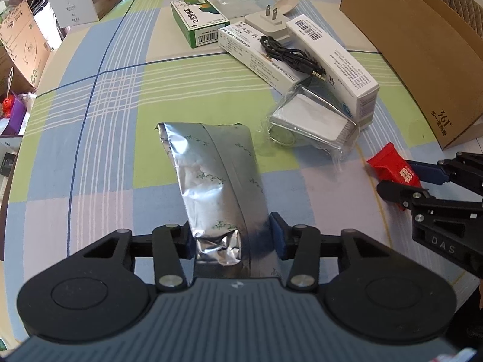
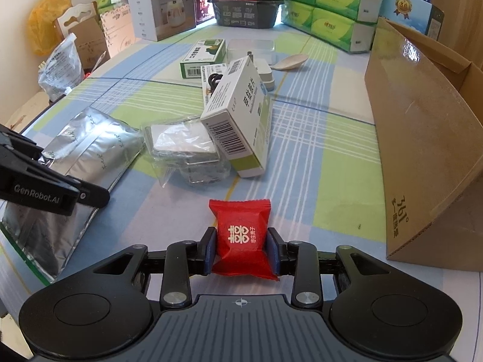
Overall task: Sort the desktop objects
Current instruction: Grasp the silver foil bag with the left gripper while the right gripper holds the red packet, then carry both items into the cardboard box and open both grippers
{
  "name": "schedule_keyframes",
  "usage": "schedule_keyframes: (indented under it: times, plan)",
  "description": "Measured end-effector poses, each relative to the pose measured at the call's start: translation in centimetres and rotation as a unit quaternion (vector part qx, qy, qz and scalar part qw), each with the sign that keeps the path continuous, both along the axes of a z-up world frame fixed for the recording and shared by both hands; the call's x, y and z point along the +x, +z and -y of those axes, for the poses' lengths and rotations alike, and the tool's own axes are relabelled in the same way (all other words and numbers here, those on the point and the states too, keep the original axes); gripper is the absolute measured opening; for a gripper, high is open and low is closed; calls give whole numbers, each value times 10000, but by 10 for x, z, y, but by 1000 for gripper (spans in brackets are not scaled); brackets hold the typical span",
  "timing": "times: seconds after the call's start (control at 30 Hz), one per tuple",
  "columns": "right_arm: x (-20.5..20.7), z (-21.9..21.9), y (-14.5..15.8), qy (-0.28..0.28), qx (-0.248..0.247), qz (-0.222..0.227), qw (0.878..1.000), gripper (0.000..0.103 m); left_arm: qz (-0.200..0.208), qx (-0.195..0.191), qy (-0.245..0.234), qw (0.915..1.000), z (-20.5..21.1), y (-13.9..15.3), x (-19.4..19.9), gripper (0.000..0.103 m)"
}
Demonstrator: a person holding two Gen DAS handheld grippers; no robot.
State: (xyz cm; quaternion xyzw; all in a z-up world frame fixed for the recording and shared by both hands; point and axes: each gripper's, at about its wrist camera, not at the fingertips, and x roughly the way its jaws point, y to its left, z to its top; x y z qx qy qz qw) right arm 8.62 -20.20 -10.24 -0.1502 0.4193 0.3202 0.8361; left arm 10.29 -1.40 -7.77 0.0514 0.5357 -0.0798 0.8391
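your left tongs (image 1: 231,238) pinch the near end of the silver foil pouch (image 1: 217,178), which runs up the centre of the left wrist view and lies on the checked desk (image 1: 105,120). your right tongs (image 2: 241,252) are pressed onto the red candy packet (image 2: 241,238), low in the centre of the right wrist view; the same packet shows at the right edge of the left wrist view, gripped between the blue pads. above the red packet in the right wrist view, a clear plastic bag with a grey flat item inside (image 2: 184,147) lies in the middle of the frame, and a white medicine box (image 2: 238,114) leans tilted against it. in the left wrist view a black audio cable (image 1: 289,55) lies across a long white box (image 1: 256,57) in the upper centre, with a white plug adapter (image 1: 268,21) just behind it and a green box (image 1: 199,19) to its left. an open cardboard box (image 2: 422,138) stands along the right side of the right wrist view.
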Motion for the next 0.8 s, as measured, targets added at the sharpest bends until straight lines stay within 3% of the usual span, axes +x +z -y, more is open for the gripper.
schedule_keyframes:
  times: [0.1, 0.4, 0.6, 0.8]
  plan:
    - [-1, 4, 3, -67, 96, -21, 9999, 29, 50, 14, 10, 10000, 0, 3, -2, 33]
    - [-1, 16, 23, -226, 199, 117, 9995, 27, 231, -28, 168, 9996, -3, 15, -14, 32]
    - [-11, 25, 55, -216, 321, 294, 9988, 27, 480, -42, 238, 9986, 1, 47, -23, 32]
    - [-10, 40, 107, -334, 597, 588, 9959, 27, 768, -33, 136, 9970, 22, 93, -32, 32]
